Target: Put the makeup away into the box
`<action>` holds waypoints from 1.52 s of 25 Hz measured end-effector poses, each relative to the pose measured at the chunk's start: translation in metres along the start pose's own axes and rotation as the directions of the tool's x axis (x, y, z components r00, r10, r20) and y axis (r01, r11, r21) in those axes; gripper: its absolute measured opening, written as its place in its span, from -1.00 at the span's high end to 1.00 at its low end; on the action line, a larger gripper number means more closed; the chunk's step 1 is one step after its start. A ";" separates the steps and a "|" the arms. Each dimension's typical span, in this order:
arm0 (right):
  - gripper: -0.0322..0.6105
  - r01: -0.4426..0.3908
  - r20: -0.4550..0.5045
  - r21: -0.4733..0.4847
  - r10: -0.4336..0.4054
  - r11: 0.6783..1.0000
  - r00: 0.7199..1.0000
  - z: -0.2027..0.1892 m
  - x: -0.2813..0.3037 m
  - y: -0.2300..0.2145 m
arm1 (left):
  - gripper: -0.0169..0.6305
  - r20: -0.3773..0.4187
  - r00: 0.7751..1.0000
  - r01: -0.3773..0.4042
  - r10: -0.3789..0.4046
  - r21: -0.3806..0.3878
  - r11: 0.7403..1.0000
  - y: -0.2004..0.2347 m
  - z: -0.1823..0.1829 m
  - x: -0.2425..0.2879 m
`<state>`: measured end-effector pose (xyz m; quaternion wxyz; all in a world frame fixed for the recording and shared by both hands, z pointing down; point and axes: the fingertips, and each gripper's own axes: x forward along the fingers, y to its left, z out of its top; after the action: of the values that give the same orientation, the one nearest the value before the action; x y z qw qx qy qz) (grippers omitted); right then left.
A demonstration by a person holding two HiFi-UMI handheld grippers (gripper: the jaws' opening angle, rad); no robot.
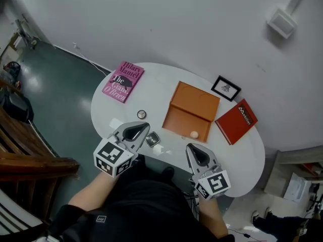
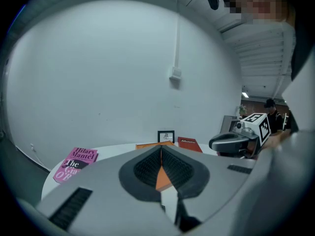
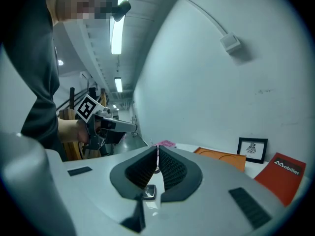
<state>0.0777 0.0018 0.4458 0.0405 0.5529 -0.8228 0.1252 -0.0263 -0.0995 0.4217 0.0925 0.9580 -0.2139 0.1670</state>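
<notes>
Two grippers work over a white table (image 1: 242, 160).

**Head view.** The left gripper (image 1: 143, 128) and right gripper (image 1: 193, 149) hover at the near edge, both with jaws together and empty. The open orange box (image 1: 194, 101) lies mid-table, with one small round beige piece (image 1: 194, 134) already in its tray. Two makeup items lie outside it: one round compact (image 1: 142, 114) left of the box, and one square dark compact (image 1: 152, 139) just beside the left gripper's tip. Also counted are one pink book (image 1: 123, 81), one red book (image 1: 236, 121) and one framed picture (image 1: 225, 88).

**Left gripper view.** The pads meet at the tip with nothing between them, and the box shows beyond.

**Right gripper view.** The pads meet likewise. The square dark compact shows below them on the table, not gripped.

**Judged step.** The step in hand appears to be reaching for a loose compact. To do it well, the jaws should part before descent and straddle the compact's opposite edges, low and level. They should then close squarely so the flat case does not skid.
</notes>
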 end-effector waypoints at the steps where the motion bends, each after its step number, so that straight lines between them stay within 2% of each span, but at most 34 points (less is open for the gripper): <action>1: 0.78 0.007 -0.007 0.007 -0.007 1.000 1.000 -0.003 0.003 0.002 | 0.91 -0.011 1.000 0.007 -0.007 -0.007 1.000 0.003 -0.006 0.001; 4: 0.78 0.058 -0.025 0.027 -0.057 0.998 0.998 -0.008 0.011 0.005 | 0.91 -0.017 0.999 0.045 -0.045 -0.036 0.998 0.014 -0.018 0.003; 7: 0.78 0.136 -0.033 0.061 -0.134 0.989 0.990 -0.014 0.026 0.007 | 0.91 -0.004 0.993 0.118 -0.118 -0.021 0.993 0.028 -0.016 0.001; 13: 0.78 0.276 -0.037 0.174 -0.273 0.945 0.961 -0.027 0.076 0.031 | 0.91 -0.028 0.960 0.281 -0.279 0.054 0.958 0.067 -0.022 -0.022; 16: 0.77 0.319 -0.046 0.265 -0.319 0.910 0.947 -0.032 0.100 0.040 | 0.91 -0.061 0.941 0.335 -0.333 0.029 0.942 0.089 -0.037 -0.024; 18: 0.77 0.336 -0.069 0.278 -0.331 0.900 0.941 -0.038 0.108 0.047 | 0.91 -0.085 0.927 0.367 -0.366 -0.002 0.930 0.094 -0.049 -0.023; 19: 0.74 0.332 -0.085 0.274 -0.321 0.903 0.943 -0.042 0.112 0.051 | 0.91 -0.092 0.920 0.380 -0.380 -0.015 0.925 0.094 -0.053 -0.022; 21: 0.38 0.306 -0.132 0.274 -0.279 0.912 0.951 -0.057 0.120 0.060 | 0.91 -0.100 0.910 0.401 -0.402 -0.029 0.916 0.093 -0.058 -0.016; 23: 0.25 0.290 -0.195 0.274 -0.242 0.917 0.950 -0.077 0.125 0.064 | 0.91 -0.109 0.904 0.410 -0.413 -0.045 0.911 0.090 -0.063 -0.008; 28: 0.14 0.270 -0.324 0.207 -0.194 0.940 0.926 -0.126 0.131 0.051 | 0.91 -0.175 0.885 0.429 -0.431 -0.052 0.902 0.084 -0.079 0.010; 33: 0.08 0.206 -0.432 0.183 -0.109 0.961 0.895 -0.177 0.142 0.040 | 0.91 -0.231 0.888 0.389 -0.399 -0.086 0.917 0.096 -0.106 0.030; 38: 0.05 0.143 -0.502 0.142 -0.053 0.980 0.864 -0.208 0.153 0.044 | 0.91 -0.262 0.873 0.399 -0.412 -0.103 0.911 0.092 -0.122 0.038</action>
<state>-0.0364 -0.0674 0.6711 0.2078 0.5448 -0.7415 0.3318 -0.0687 -0.1653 0.5582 0.1765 0.9460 0.0032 0.2718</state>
